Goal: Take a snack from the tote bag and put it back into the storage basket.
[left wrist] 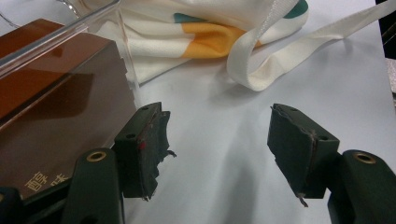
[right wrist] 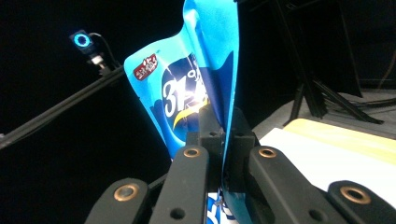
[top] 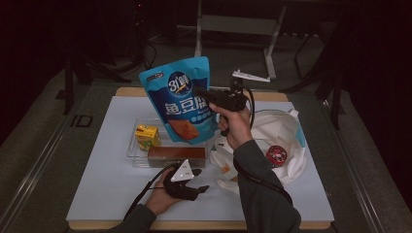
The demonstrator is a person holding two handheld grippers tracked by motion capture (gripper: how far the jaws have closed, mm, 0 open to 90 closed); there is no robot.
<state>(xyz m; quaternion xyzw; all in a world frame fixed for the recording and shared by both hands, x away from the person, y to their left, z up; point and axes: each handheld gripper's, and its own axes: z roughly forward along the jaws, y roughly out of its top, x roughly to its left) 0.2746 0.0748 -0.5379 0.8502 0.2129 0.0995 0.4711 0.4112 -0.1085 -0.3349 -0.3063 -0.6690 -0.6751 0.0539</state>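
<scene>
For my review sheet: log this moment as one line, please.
right gripper: shut on blue pouch, held above clear tray | left gripper: open, holds nothing, low by tray | white bag: on table

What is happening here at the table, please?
A person works with a gripper in each hand. The right gripper is shut on the edge of a blue snack pouch and holds it up above a clear tray, where a yellow carton and a brown box lie. The left gripper rests open near the tray, with nothing between its fingers. A white cloth bag lies to the right.
</scene>
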